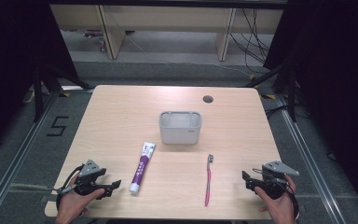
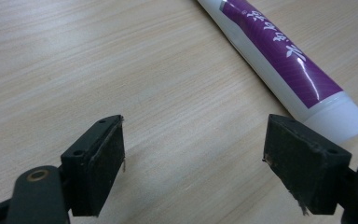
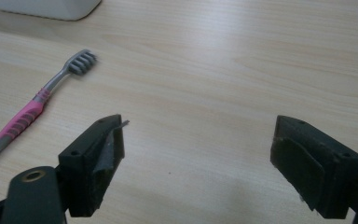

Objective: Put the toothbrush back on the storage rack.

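A white and purple toothpaste tube point(image 1: 141, 168) lies on the wooden table point(image 1: 121, 116), cap end toward the front edge. To its right lies a pink and grey toothbrush point(image 1: 208, 179), bristles pointing away. Behind them stands a grey rectangular holder point(image 1: 180, 127). My left gripper point(image 1: 113, 186) rests open near the front left, just left of the tube's cap point(image 2: 340, 119). Nothing is between its jaws. My right gripper point(image 1: 246, 179) stands open at the front right, apart from the toothbrush point(image 3: 32, 109), with bare table between its pads.
A round cable hole point(image 1: 208, 99) sits near the table's far right edge. Beyond the table are floor rails, cables and wooden furniture legs. A bottom corner of the grey holder point(image 3: 42, 9) is at the top left of the right gripper view.
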Demonstrator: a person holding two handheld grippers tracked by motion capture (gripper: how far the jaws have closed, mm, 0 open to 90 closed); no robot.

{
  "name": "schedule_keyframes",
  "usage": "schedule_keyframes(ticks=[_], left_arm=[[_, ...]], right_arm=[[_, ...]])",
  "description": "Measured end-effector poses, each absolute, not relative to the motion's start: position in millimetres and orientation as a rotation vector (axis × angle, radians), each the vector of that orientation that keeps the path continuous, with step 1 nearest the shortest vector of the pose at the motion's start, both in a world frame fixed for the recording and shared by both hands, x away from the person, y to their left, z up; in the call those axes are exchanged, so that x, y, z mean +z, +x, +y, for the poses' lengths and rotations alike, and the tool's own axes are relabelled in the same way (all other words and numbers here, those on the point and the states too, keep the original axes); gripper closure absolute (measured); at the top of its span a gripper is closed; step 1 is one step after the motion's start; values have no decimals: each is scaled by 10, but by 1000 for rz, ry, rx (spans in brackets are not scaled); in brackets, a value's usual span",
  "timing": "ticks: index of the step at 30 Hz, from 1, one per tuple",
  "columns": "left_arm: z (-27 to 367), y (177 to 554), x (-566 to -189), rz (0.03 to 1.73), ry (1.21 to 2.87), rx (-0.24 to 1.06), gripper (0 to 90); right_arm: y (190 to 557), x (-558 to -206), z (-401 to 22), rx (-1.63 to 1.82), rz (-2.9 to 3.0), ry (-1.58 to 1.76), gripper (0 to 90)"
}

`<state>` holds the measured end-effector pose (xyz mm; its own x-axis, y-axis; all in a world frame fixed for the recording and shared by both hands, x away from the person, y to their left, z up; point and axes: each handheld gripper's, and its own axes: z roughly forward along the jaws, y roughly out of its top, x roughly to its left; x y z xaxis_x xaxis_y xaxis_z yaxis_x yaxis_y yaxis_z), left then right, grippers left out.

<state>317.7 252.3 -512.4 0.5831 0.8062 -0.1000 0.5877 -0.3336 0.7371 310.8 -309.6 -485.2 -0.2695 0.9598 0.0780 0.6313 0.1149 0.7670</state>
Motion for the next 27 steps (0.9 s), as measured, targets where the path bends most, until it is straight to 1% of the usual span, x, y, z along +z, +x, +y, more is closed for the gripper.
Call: schedule_keyframes(ticks=[3,7,9,12,15,16,19,20,23,24,26,27], left_arm=[[2523,3173,-5134,1113,2035,368,196],[2526,3170,-5134,1115,2039,370,196],[2527,3171,-5132,1119,2048,372,196],[2530,3169,-5138,1110,2038,362,196],[2527,3166,-5139,1110,2028,352,196],[2510,3161,-5148,1120,2006,353,196],[2508,3159,-5152,1125,2000,353,196],[2534,3161,-5141,1109,2037,357,196],[2548,3159,-5134,1113,2046,358,196],[2545,3157,-5145,1116,2034,365,196],[2547,3154,-5143,1119,2039,364,196],[2545,3154,-5147,1119,2031,366,196]], right_arm=[[3118,-4852,-3128,976,1996,1456,158],[3114,-4847,-3127,974,2015,1452,158],[3100,-4846,-3088,982,2022,1508,170],[3120,-4851,-3075,989,2073,1423,265],[3117,-4851,-3049,983,2087,1427,270],[3127,-4841,-3040,974,2103,1406,303],[3138,-4847,-3030,991,2124,1391,313],[3140,-4832,-3007,999,2133,1393,344],[3132,-4830,-2959,986,2136,1420,350],[3140,-4817,-2968,980,2162,1362,350],[3127,-4802,-2942,981,2157,1401,354],[3148,-4806,-2950,987,2171,1351,363]])
